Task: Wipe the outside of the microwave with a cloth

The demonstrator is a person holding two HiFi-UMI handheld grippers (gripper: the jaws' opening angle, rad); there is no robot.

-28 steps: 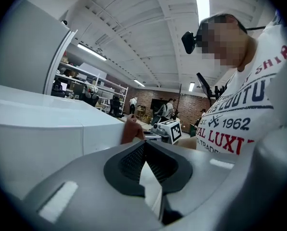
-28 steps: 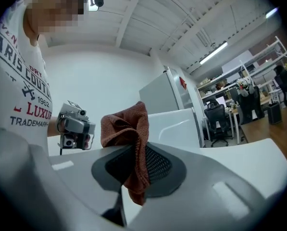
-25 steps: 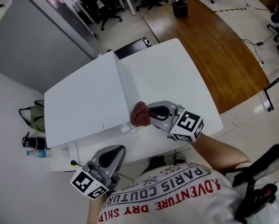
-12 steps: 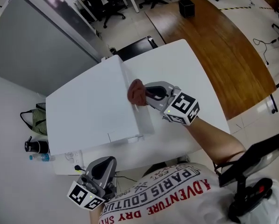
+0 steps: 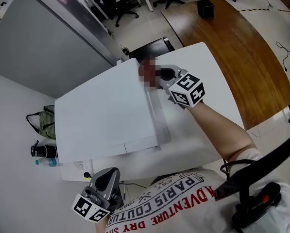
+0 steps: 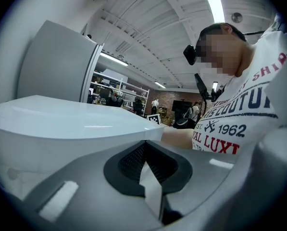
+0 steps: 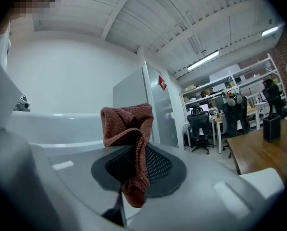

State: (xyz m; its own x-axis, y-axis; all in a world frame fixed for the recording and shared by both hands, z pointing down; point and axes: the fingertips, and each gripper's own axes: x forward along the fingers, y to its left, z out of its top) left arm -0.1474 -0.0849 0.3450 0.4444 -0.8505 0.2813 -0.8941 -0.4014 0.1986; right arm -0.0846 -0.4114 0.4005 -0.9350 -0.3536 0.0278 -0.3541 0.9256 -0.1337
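The white microwave (image 5: 106, 115) stands on a white table (image 5: 203, 81); its top fills the middle of the head view. My right gripper (image 5: 157, 74) is shut on a reddish-brown cloth (image 5: 145, 71) and presses it against the far right corner of the microwave's top. In the right gripper view the cloth (image 7: 129, 129) bunches up between the jaws of the right gripper (image 7: 131, 177), with the microwave (image 7: 52, 124) just behind it. My left gripper (image 5: 106, 181) hangs low near the person's shirt, off the microwave. Its jaws are shut on nothing (image 6: 145, 170), below the microwave's edge (image 6: 61, 119).
A grey partition (image 5: 38, 47) runs along the far left. A green bag (image 5: 45, 123) and a dark flask with a bottle (image 5: 42, 152) sit on the floor at the left. A black seat (image 5: 152, 47) stands behind the table, and wooden flooring (image 5: 232, 38) lies to the right.
My right gripper has slid the cloth along the microwave's right top edge, from the near corner to the far corner. The left gripper has stayed low near the body.
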